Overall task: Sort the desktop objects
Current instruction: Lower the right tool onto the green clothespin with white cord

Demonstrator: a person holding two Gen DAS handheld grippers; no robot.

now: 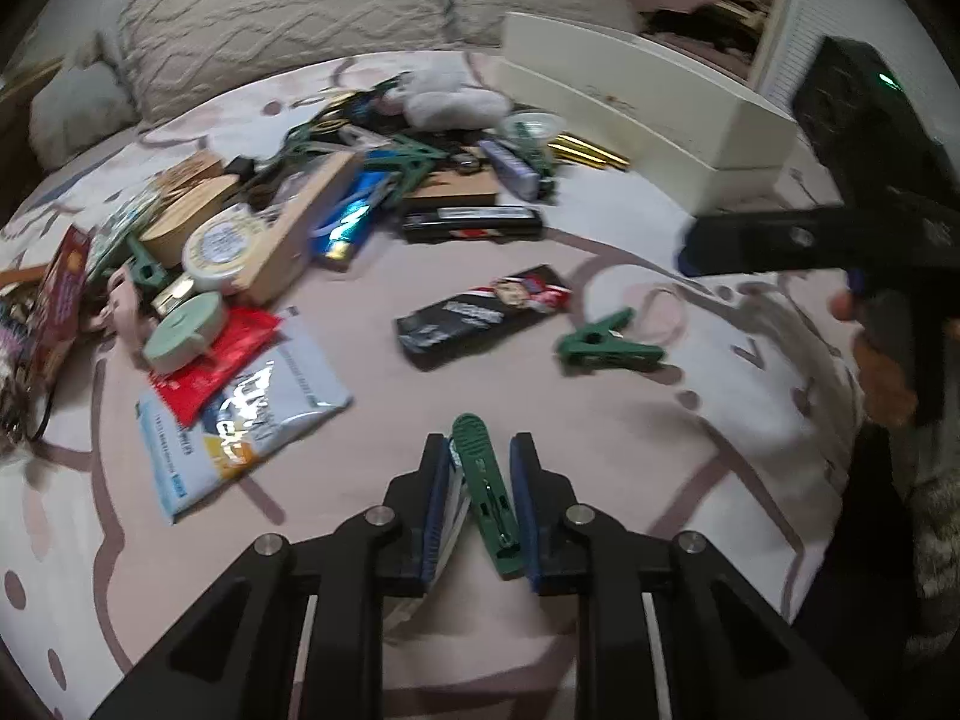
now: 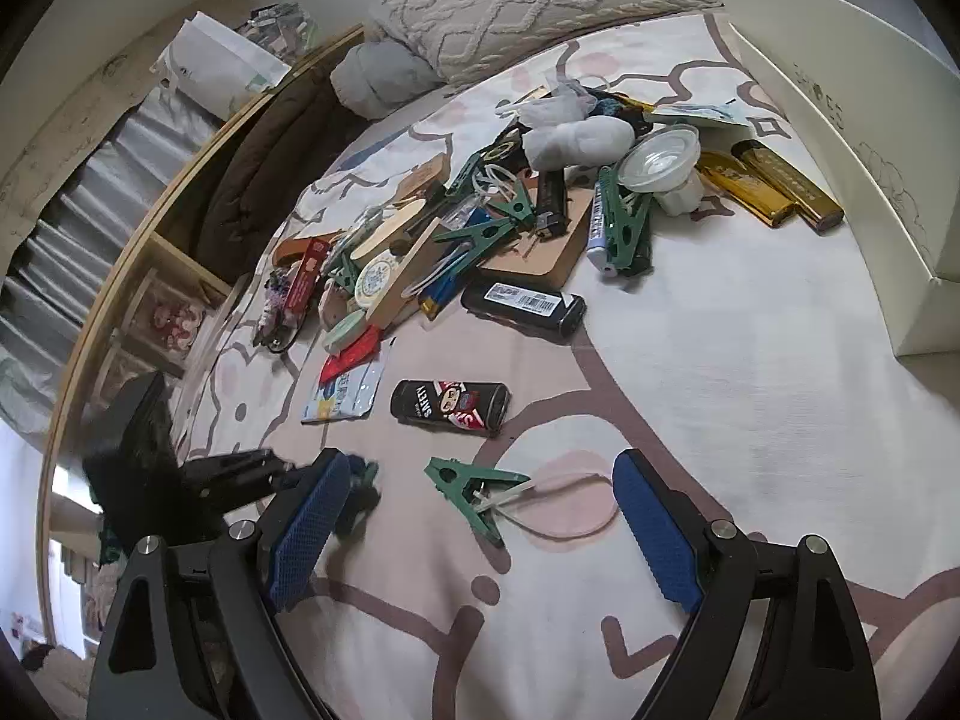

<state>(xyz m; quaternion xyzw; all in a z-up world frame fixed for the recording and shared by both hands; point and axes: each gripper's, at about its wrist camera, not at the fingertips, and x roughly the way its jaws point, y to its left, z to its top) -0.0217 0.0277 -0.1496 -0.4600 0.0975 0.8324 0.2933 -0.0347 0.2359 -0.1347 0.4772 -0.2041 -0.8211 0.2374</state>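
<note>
In the left wrist view, the left claw [image 1: 480, 462] is sitting at the bottom centre of the frame, its jaws drawn narrow around a green clothes peg [image 1: 487, 498] that is standing between the blue pads [image 1: 437, 504]; the pads are pressing or nearly pressing on it, and a thin white strip is showing beside the peg. A second green peg [image 1: 606, 343] is lying loose on the patterned bedspread [image 1: 690, 480] right of centre, near a black lighter with a cartoon figure [image 1: 480, 315]. A plain black lighter [image 1: 471, 223] is lying further up, and the heap of mixed objects [image 1: 288, 204] is filling the upper left. A cream box [image 1: 648, 108] is standing at the upper right, with the right claw [image 1: 708, 246] reaching in from the right edge. In the right wrist view, the right claw [image 2: 480, 510] is hanging wide and holding nothing, its two blue pads framing the loose green peg [image 2: 474, 489] without touching it. Two gold lighters [image 2: 774, 186] are lying side by side at the upper right, beside the cream box [image 2: 852, 138]. The left claw [image 2: 354, 480] is showing blurred at the lower left.
</note>
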